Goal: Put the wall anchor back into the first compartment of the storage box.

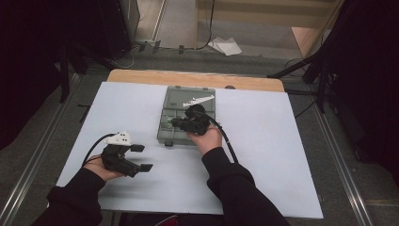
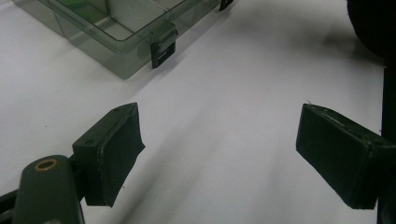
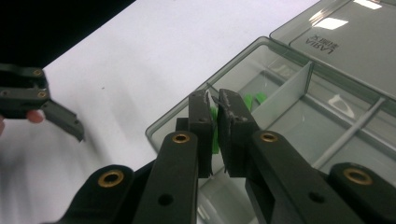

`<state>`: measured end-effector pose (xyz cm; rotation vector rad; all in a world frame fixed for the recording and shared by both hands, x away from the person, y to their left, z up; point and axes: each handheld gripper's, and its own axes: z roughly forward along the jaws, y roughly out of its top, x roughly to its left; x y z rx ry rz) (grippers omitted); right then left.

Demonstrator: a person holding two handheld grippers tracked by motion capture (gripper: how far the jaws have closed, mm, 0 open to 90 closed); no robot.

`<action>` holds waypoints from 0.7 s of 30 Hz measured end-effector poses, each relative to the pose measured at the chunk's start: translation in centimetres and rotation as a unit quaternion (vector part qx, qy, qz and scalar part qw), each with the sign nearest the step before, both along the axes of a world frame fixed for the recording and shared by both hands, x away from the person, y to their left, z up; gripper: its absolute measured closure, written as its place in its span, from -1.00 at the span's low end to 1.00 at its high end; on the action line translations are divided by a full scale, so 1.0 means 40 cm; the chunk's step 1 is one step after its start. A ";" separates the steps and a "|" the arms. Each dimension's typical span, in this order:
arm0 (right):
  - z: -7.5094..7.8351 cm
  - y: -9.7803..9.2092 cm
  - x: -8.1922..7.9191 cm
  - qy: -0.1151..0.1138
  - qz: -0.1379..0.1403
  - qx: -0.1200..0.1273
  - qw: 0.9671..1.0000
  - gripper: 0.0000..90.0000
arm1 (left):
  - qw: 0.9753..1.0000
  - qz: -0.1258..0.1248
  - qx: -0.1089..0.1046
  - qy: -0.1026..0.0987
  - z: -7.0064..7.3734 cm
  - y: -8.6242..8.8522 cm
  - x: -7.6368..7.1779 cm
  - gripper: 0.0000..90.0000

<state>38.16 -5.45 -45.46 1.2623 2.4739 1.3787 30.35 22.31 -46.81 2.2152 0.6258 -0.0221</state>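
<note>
The right claw (image 3: 213, 122) pinches a small green piece (image 3: 214, 133) over the clear box's (image 1: 165, 126) near compartment, likely to lift it out. The left claw (image 2: 219, 156) rests spread on the white table (image 1: 263, 155), keeping clear.

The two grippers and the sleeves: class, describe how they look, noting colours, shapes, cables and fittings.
Both forearms wear black long sleeves. The left gripper is black, with flat rectangular jaw pads, a white plate on top and a black cable looping behind. The right gripper is black too, its jaw arms set with brass-coloured rivets; a black cable trails back along the sleeve.
</note>
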 end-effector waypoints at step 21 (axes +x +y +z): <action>-0.021 0.052 0.085 0.006 -0.018 -0.002 1.000 0.89 | 1.000 0.005 -0.009 0.003 -0.002 0.010 0.006 -0.69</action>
